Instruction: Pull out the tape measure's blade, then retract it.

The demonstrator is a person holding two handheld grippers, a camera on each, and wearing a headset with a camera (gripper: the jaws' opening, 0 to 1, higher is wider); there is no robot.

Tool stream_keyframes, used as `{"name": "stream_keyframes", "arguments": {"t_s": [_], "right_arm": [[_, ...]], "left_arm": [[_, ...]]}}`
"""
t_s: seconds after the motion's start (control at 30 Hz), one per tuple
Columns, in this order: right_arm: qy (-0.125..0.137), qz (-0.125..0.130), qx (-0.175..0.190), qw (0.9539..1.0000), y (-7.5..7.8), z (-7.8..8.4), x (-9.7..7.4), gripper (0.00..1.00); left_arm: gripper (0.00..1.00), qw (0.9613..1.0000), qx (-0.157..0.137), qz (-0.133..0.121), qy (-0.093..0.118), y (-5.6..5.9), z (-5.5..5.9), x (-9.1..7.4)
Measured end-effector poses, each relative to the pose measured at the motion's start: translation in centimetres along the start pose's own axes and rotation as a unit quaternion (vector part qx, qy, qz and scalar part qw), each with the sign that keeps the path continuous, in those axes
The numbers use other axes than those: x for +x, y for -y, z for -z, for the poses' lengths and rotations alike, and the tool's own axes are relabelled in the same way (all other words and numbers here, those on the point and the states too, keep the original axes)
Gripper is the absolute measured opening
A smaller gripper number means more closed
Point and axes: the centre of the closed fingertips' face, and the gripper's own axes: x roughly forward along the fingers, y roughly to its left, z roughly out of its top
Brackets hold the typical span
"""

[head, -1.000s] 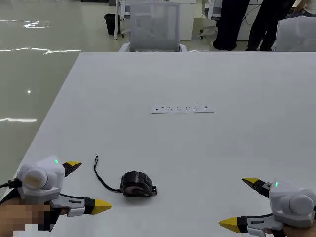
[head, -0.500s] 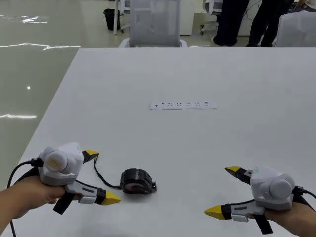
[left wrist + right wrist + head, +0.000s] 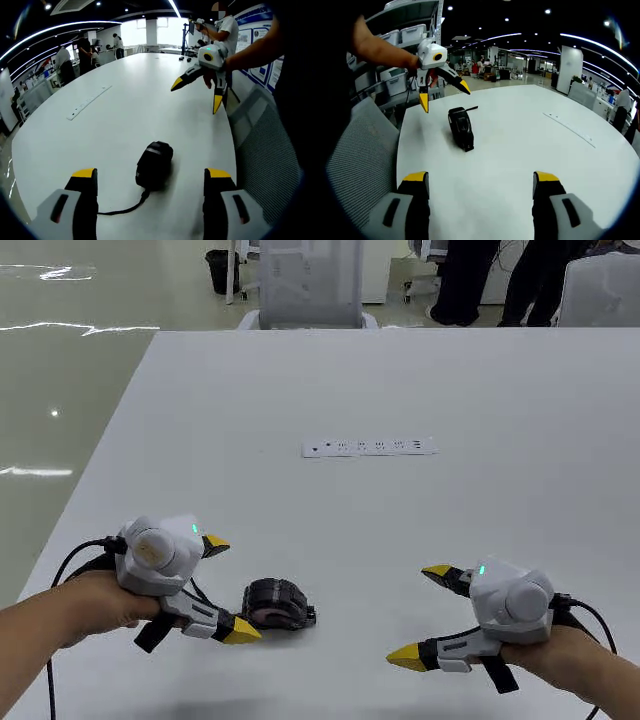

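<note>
Where the head view begins at the left, the left gripper (image 3: 230, 587) sits in the person's left hand (image 3: 95, 605), low over the near-left part of the white table (image 3: 300, 380), with a black cable (image 3: 62, 570) running from its back. Its jaws are spread wide, the yellow tips well apart, and they hold nothing.

Just right of it lies the tape measure (image 3: 278, 602), a black round case flat on the table. The lower jaw tip is just beside the case's left edge; whether they touch cannot be told from the head view. In the left gripper view the case lies ahead of the two tips, centred between them, with bare table on each side. A thin black wrist cord (image 3: 120, 211) leaves the near end of the case and curls toward the left-hand jaw. The blade is wound in; a small tab (image 3: 312, 618) shows at the case's right end in the head view.

Mid-table, farther back: a flat white power strip (image 3: 369, 447), well apart from the tape measure and both grippers. Past the far edge: a grey mesh-backed chair (image 3: 308, 275).

Near-right part of the table: the right gripper (image 3: 419, 613), in the person's right hand (image 3: 560, 660), well apart from the tape measure. Its jaws are wide open and empty, pointing left toward the case. In the right gripper view the tape measure lies ahead, left of centre, with the left gripper above and beyond it.

Top right: legs of standing people (image 3: 470, 285).
</note>
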Motion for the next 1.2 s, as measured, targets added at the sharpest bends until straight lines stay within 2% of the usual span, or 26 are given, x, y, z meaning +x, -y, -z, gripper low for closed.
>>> {"name": "stream_keyframes", "arguments": {"t_s": [0.23, 0.5, 0.63, 0.77, 0.93, 1.07, 1.2], "right_arm": [[0.003, -0.023, -0.007, 0.9997, -0.7, -1.2, 1.9, 0.84], [-0.004, -0.049, -0.022, 0.9985, -1.8, -2.0, 4.2, 0.79], [-0.013, -0.065, -0.037, 0.9971, -2.2, -2.2, 5.3, 0.78], [-0.02, -0.078, -0.05, 0.9955, -2.5, -2.2, 6.0, 0.76], [-0.029, -0.088, -0.062, 0.9937, -2.4, -2.2, 6.8, 0.74], [-0.033, -0.093, -0.065, 0.993, -2.2, -2.3, 7.2, 0.73], [-0.038, -0.098, -0.069, 0.9921, -2.1, -2.2, 7.8, 0.72]], "left_arm": [[0.73, 0.9986, 0.035, 0.027, -0.028, 0.6, 0.0, 1.4], [0.67, 0.9964, 0.056, 0.045, -0.046, 0.9, -0.2, 2.4], [0.65, 0.9936, 0.081, 0.051, -0.06, 1.0, 0.0, 3.0], [0.62, 0.989, 0.1, 0.072, -0.081, 1.5, 0.7, 3.6], [0.5, 0.9866, 0.102, 0.087, -0.094, 1.5, 1.1, 4.2], [0.5, 0.9851, 0.101, 0.094, -0.102, 1.5, 1.1, 4.6], [0.45, 0.9826, 0.105, 0.106, -0.111, 1.7, 1.3, 5.2]]}}
